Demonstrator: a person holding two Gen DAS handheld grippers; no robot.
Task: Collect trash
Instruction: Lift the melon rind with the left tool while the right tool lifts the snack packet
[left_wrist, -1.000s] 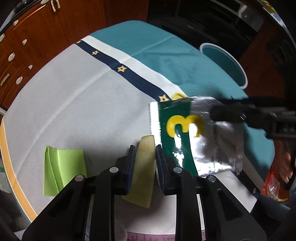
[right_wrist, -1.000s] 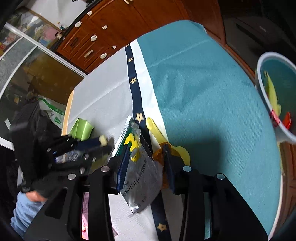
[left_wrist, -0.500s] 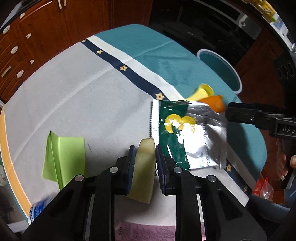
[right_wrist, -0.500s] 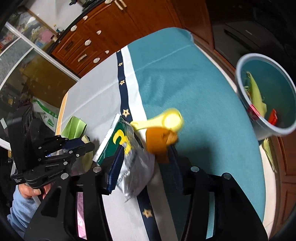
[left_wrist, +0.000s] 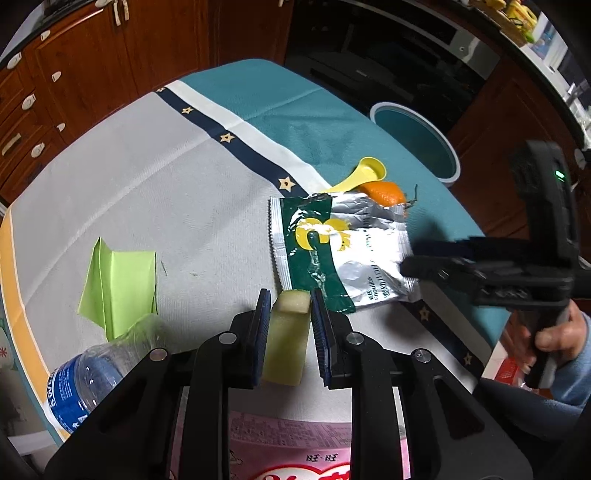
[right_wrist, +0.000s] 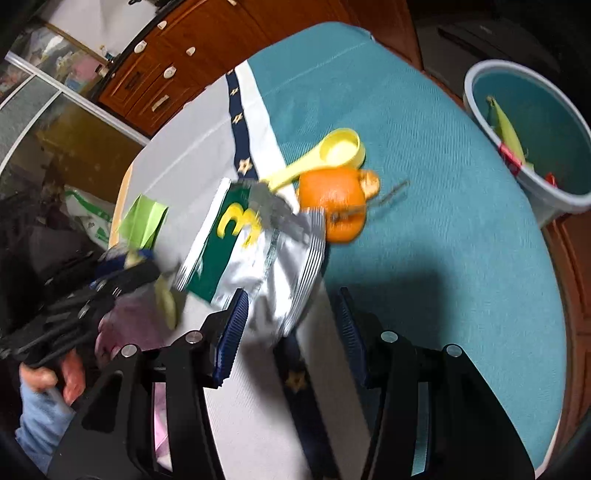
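Wrapper (left_wrist: 332, 254) crinkled, green-silver foil, yellow 3, flat on cloth (left_wrist: 147, 192) mid-table, touching orange (right_wrist: 332, 203) and scoop (right_wrist: 332, 151); left gripper (left_wrist: 288, 306) clamped on pale rind (left_wrist: 288, 332); right gripper (right_wrist: 288, 317) jaws wide, nothing gripped; bin (right_wrist: 535, 140) beyond far-right table edge; teal half bare
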